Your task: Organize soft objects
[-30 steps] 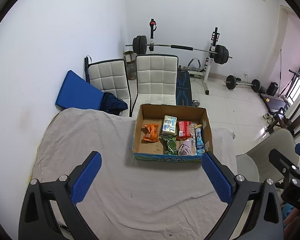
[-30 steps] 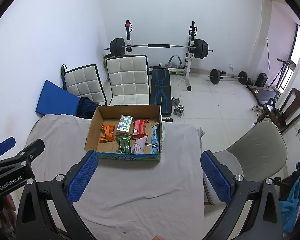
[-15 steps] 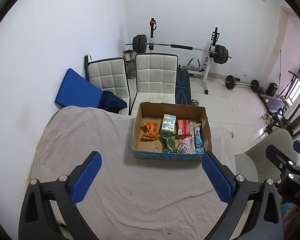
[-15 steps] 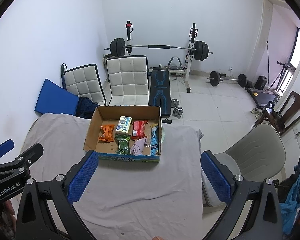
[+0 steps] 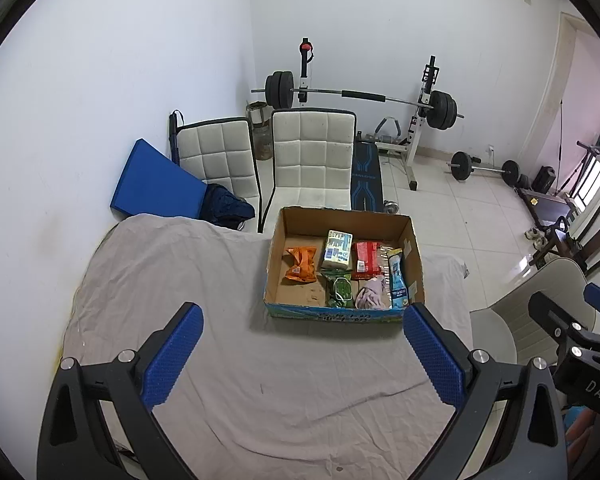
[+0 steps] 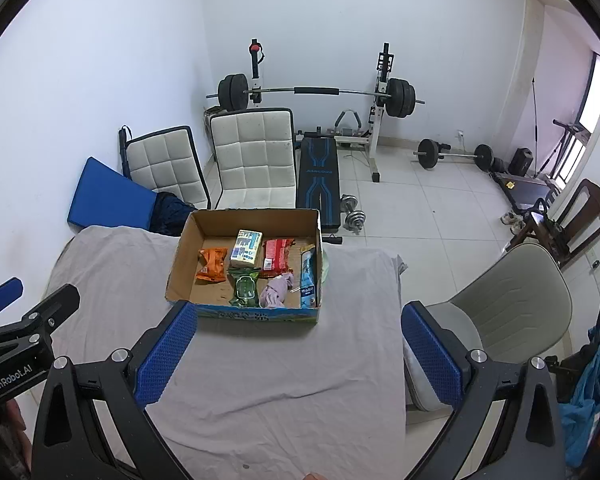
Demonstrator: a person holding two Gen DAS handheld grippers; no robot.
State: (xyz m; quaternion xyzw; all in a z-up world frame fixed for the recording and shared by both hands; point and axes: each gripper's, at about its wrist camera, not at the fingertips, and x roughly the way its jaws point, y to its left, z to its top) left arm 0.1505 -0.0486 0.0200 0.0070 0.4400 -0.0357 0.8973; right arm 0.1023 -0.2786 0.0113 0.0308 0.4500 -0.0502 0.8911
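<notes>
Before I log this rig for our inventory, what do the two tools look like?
Both match: the left tool and right tool have black angular frames with cut-outs, silver round bolts, and blue dimpled pads. White lettering reads "GenRobot.AI" on the left body, "DAS" on the right.

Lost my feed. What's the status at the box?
Left gripper and right gripper open, empty. Open brown cardboard box on grey cloth-covered table, soft packets inside untouched. Nothing in the way.

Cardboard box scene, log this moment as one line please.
left gripper: open, empty | right gripper: open, empty | cardboard box: on cloth-covered table, holds packets and pink cloth
</notes>
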